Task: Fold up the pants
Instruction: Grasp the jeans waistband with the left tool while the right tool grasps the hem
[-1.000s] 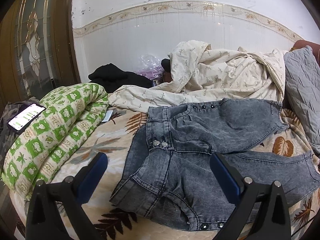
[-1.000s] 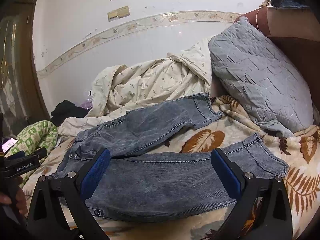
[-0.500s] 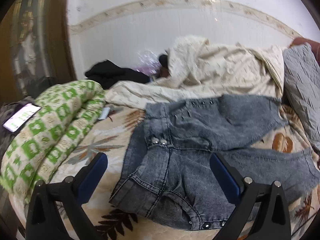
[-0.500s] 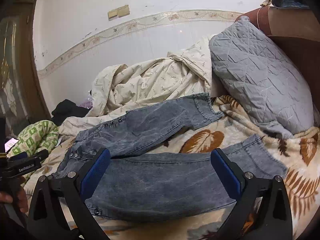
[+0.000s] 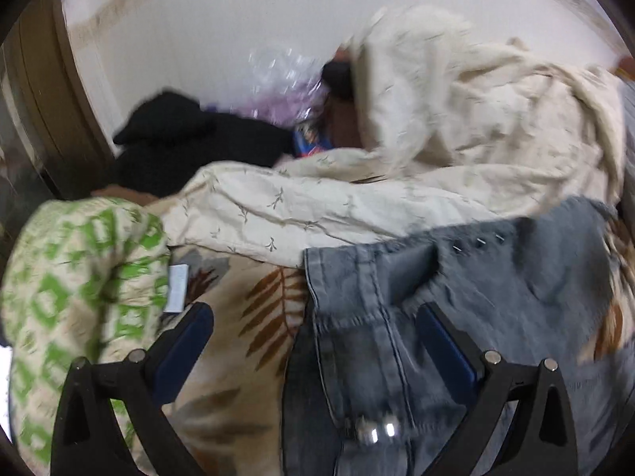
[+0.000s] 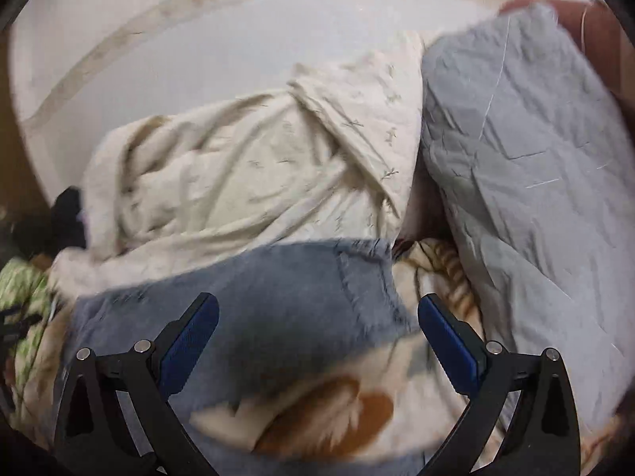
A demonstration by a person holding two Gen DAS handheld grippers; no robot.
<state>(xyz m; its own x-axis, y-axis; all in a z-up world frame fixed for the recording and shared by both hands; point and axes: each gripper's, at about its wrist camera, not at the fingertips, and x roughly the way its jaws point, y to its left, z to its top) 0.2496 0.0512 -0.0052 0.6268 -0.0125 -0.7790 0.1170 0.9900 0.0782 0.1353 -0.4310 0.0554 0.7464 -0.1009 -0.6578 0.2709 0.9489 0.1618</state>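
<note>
Grey-blue denim pants [image 5: 456,317] lie spread on a leaf-print blanket [image 5: 254,317]. In the left wrist view the waistband with its metal snaps is close below, and my left gripper [image 5: 313,325] hangs open just over the waistband's left edge, holding nothing. In the right wrist view the far pant leg [image 6: 285,301] ends in a cuff between the fingers. My right gripper [image 6: 317,317] is open just above that leg end, empty. Both views are motion-blurred.
A cream quilt [image 5: 436,158] is bunched behind the pants. A green-and-white blanket [image 5: 71,297] lies at left, black clothes [image 5: 190,139] and a plastic bag by the wall. A grey quilted pillow [image 6: 535,198] leans at the right against a brown headboard.
Both grippers have moved forward and down toward the pants, so the denim fills more of each view. Both stay open. The pants have not moved.
</note>
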